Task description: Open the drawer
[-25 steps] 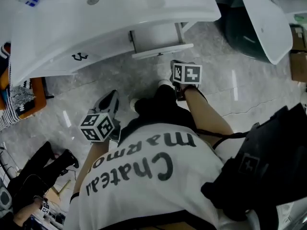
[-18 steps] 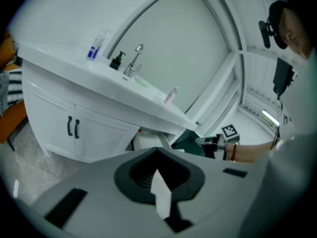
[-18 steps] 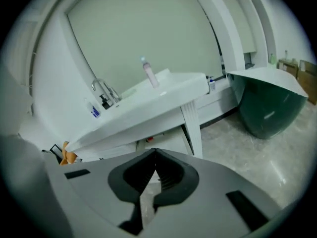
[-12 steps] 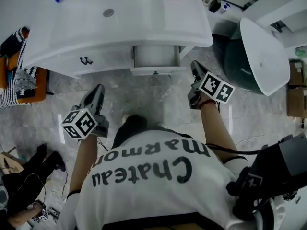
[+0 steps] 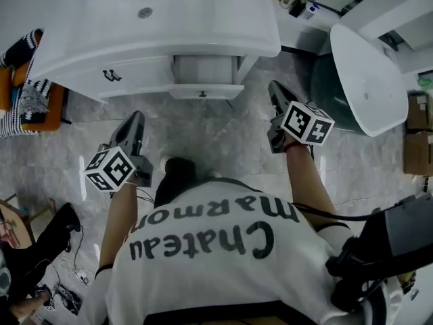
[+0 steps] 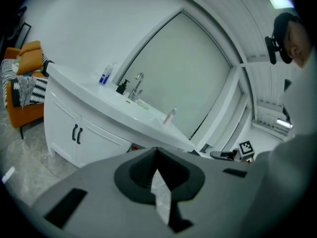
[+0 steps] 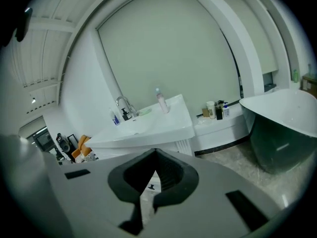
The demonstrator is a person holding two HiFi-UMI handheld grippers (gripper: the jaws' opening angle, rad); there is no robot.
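Note:
The white drawer [image 5: 205, 90] stands pulled out a little from the white vanity [image 5: 122, 73], under the sink counter, with a small dark knob [image 5: 202, 94] on its front. In the head view my left gripper [image 5: 135, 118] hangs left of and below the drawer, shut and empty. My right gripper [image 5: 274, 88] is to the right of the drawer front, apart from it, also shut on nothing. In the left gripper view the jaws [image 6: 157, 151] meet before the vanity doors [image 6: 74, 133]. In the right gripper view the closed jaws [image 7: 155, 152] point at the sink counter [image 7: 148, 125].
A white bathtub [image 5: 369, 53] with a dark outside stands at the right. An orange chair with striped cloth [image 5: 27, 97] is at the left. Bottles stand on the counter [image 7: 161, 100]. A black bag [image 5: 389, 246] hangs at my right side. Marble floor lies between me and the vanity.
Both grippers have risen and spread apart. The right one has left the drawer front and moved right. The drawer stays pulled out.

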